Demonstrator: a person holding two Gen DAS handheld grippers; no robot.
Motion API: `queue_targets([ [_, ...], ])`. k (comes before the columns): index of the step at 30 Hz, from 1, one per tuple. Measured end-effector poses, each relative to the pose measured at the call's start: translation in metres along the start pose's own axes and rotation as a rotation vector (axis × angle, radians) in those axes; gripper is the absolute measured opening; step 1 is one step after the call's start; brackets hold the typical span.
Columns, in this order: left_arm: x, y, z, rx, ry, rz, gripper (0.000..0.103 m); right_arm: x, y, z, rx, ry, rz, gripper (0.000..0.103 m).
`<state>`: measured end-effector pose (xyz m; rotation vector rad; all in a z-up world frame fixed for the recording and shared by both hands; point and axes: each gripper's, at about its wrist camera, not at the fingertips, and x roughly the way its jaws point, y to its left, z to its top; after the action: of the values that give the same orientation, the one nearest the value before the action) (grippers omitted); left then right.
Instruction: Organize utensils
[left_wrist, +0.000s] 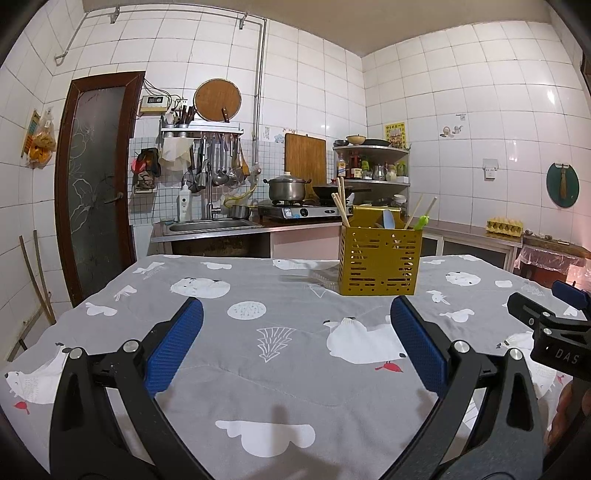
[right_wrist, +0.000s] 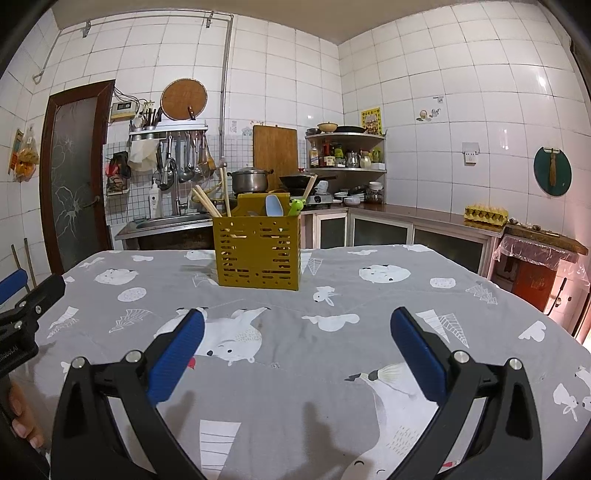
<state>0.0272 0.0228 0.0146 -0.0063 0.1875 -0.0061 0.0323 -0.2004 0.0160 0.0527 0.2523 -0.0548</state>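
A yellow slotted utensil holder (left_wrist: 379, 260) (right_wrist: 257, 252) stands upright at the far side of the table. Out of its top stick wooden chopsticks (left_wrist: 340, 203) (right_wrist: 207, 204), a light blue spoon (right_wrist: 274, 205) (left_wrist: 388, 218) and a green utensil (right_wrist: 295, 206) (left_wrist: 421, 222). My left gripper (left_wrist: 295, 314) is open over the grey cloth, well short of the holder, nothing between its blue pads. My right gripper (right_wrist: 297, 325) is open too, empty, with the holder ahead and slightly left. Each gripper shows at the other view's edge.
The table (right_wrist: 332, 369) wears a grey cloth printed with white animals. Behind it run a sink (left_wrist: 210, 225), a stove with a steel pot (left_wrist: 287, 188) and a wok, corner shelves with bottles, a counter with an egg tray (right_wrist: 485, 214), and a dark door (left_wrist: 96, 177).
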Motion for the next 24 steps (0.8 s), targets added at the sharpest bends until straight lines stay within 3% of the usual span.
queue_targets([
  [24, -0.0002, -0.0003, 0.0008, 0.003, -0.002, 0.001, 0.098, -0.0005, 0.0003, -0.0007, -0.002, -0.003, 0.000, 0.098],
])
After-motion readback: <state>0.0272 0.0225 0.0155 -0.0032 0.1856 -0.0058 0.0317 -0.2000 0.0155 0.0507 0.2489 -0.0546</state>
